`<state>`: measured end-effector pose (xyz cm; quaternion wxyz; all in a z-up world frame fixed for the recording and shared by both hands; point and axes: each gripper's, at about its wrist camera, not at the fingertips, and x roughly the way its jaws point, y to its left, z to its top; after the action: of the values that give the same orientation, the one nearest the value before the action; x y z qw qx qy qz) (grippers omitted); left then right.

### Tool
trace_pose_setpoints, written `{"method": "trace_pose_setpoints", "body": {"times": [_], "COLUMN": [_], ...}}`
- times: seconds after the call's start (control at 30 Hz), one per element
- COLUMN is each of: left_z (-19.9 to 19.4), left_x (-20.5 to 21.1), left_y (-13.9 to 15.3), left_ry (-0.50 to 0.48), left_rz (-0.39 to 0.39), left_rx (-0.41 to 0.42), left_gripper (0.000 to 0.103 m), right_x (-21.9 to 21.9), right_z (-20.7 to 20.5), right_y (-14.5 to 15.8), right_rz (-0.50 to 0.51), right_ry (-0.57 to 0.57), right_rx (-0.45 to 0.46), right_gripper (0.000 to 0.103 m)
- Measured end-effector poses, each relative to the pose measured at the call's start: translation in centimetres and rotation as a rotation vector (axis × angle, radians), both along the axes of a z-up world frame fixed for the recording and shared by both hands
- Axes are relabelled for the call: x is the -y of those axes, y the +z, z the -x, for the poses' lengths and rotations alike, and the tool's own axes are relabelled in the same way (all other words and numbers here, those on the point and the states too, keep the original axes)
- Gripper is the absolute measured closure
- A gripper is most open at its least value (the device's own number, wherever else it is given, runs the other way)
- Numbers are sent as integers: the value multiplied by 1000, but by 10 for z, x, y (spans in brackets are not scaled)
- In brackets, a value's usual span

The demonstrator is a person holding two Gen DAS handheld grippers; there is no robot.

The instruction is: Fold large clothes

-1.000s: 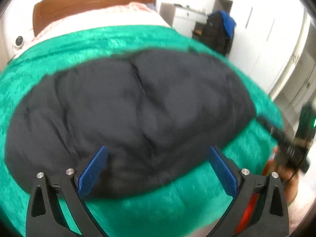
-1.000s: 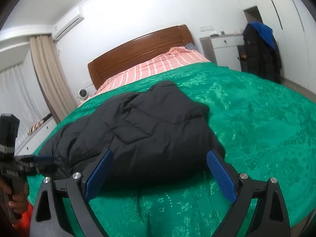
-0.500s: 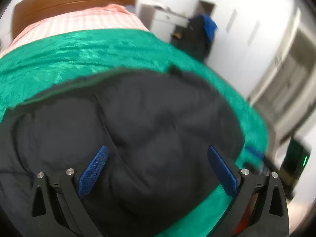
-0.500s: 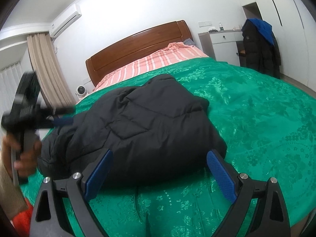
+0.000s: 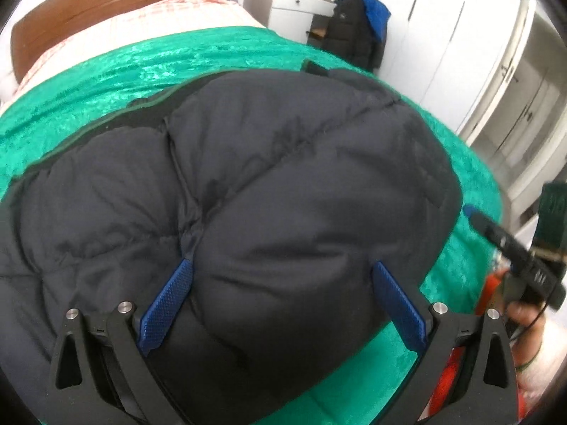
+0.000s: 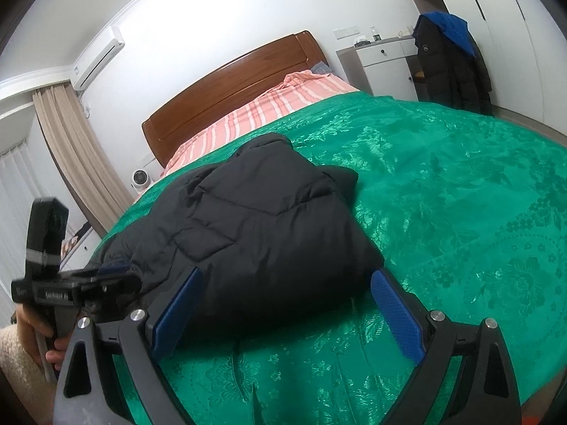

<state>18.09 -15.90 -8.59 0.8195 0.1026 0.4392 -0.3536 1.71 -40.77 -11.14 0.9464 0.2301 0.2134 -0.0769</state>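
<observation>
Left gripper (image 5: 281, 304) held with jaws spread wide, blue pads (image 5: 166, 306) angled toward 11 and 1 o'clock. Right gripper (image 6: 285, 313) likewise gapes (nothing between its pads). A hand (image 6: 33, 333) grips the left handle at 8 o'clock.

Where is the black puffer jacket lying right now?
The black puffer jacket lies bundled on the green bedspread, left of centre in the right wrist view, short of the striped pink bedding.

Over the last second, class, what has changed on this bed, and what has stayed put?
The left tongs moved in over the black puffer jacket, open, gripping nothing. The right tongs stayed open near the jacket's edge. The jacket still lies bundled on the green bedspread.
</observation>
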Motion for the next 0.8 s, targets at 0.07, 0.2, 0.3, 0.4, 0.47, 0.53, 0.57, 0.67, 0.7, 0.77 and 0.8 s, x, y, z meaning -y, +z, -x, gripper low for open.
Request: {"method": "trace_pose_setpoints", "body": {"times": [0.07,0.2,0.3,0.4,0.47,0.53,0.57,0.67,0.7,0.77,0.8], "left_z": [8,37,57,79,79,67,60,29,18,3,-2], "left_x": [-1,-6,-8,-14,-23,-36,-43,-67,-75,-82,-80], "left_y": [-2,-2,-5,-1,9,24,31,47,48,48,46], "left_ry": [-6,-29,-71,-101,-74,0,46,259,336,427,443], "left_rz": [-23,-49,-75,-105,-94,-46,-21,28,28,12,-15], "left_rx": [5,4,-5,40,76,107,119,155,160,171,194], "left_gripper": [2,2,2,2,2,2,2,2,2,2,2], "right_x": [1,6,14,28,36,45,49,60,62,64,64], "right_z": [1,3,9,12,13,14,15,20,20,18,13], "right_y": [0,1,2,-1,-6,-13,-16,-29,-31,-35,-35], "right_rz": [-10,-18,-30,-79,-132,-217,-266,-428,-459,-517,-535], "right_ry": [-3,-17,-43,-71,-75,-68,-63,-54,-53,-45,-37], "right_rx": [-1,4,14,17,15,22,27,44,50,66,62], "right_gripper": [8,8,8,8,8,7,7,7,6,4,4]}}
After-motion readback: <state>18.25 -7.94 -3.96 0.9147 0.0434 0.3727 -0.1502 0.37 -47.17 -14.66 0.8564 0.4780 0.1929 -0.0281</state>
